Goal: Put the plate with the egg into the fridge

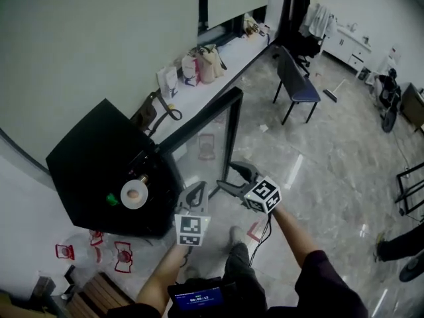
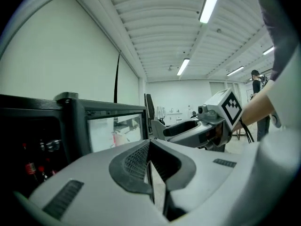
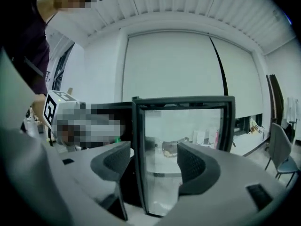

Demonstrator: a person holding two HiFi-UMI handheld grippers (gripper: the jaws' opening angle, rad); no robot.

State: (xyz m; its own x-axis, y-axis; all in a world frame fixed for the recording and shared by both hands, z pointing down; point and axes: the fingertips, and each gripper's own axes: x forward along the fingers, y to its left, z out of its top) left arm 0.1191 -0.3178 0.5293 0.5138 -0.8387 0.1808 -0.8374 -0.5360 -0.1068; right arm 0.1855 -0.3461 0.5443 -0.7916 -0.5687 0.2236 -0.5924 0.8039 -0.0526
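Observation:
The black fridge (image 1: 99,158) stands at left with its glass door (image 1: 211,138) swung open. A white plate with a brown egg (image 1: 134,194) shows in the fridge's dark front part, beside a green object (image 1: 111,199); I cannot tell what it rests on. My left gripper (image 1: 197,194) is shut with nothing in it, its pads meeting (image 2: 150,173). My right gripper (image 1: 242,176) hangs just right of it, open. Along its jaws (image 3: 153,166) I see the door's frame post (image 3: 137,154), farther off and not touched. The right gripper (image 2: 183,128) also shows in the left gripper view.
A long sill (image 1: 218,71) behind the fridge carries bags and cartons. A dark chair (image 1: 296,85) stands on the marble floor beyond the door. Bottles with red labels (image 1: 99,249) sit on the floor at lower left. Another person's legs (image 1: 404,247) are at the right edge.

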